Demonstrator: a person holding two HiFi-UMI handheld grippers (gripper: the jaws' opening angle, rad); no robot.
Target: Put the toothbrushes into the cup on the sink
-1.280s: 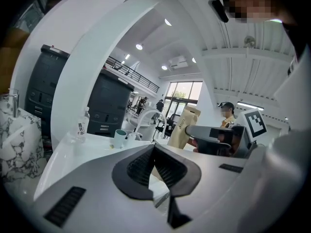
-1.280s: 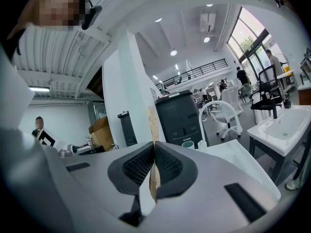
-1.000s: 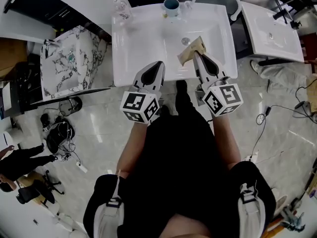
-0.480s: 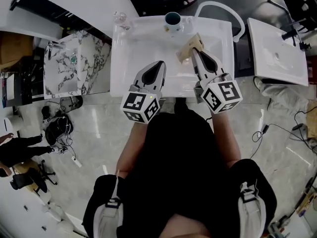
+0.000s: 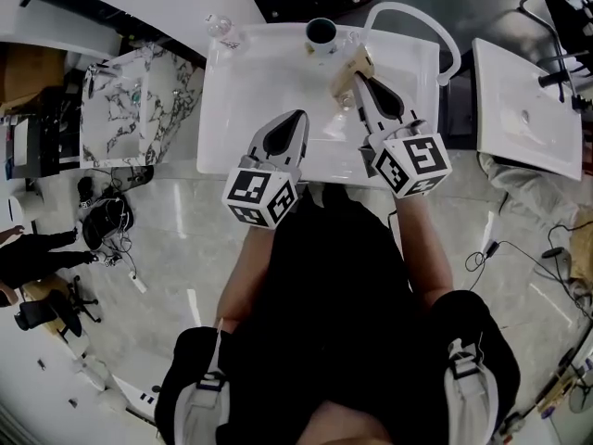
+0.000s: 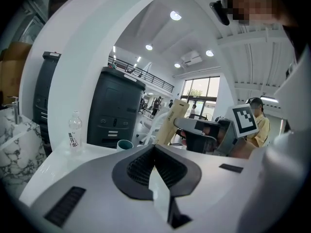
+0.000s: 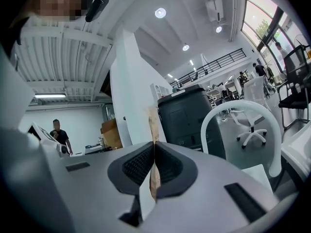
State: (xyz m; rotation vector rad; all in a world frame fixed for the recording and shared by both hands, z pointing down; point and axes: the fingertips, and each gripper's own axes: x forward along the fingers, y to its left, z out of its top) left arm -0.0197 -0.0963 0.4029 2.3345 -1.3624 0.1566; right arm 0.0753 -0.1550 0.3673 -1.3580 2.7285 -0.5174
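Tan paper toothbrush pack [image 5: 352, 66]: clamped edge-on between the jaws of the right gripper [image 5: 358, 82], over the white sink [image 5: 243, 82], at 5 o'clock of the cup [image 5: 321, 32], near it. Cup: on sink rim, 12 o'clock. Left gripper [image 5: 297, 120]: jaws together, empty, at 7 o'clock of the right gripper.

No word or number could be read for certain. The label on the bottle [image 6: 74, 132] carried a few dark characters, too small to make out. The paper package [image 6: 171, 123] showed a line of fine print along one edge, also illegible. The cube [image 5: 259, 197] on the left tongs [image 5: 296, 117] and the cube [image 5: 413, 165] on the right tongs [image 5: 357, 80] bore only black-and-white square patterns.
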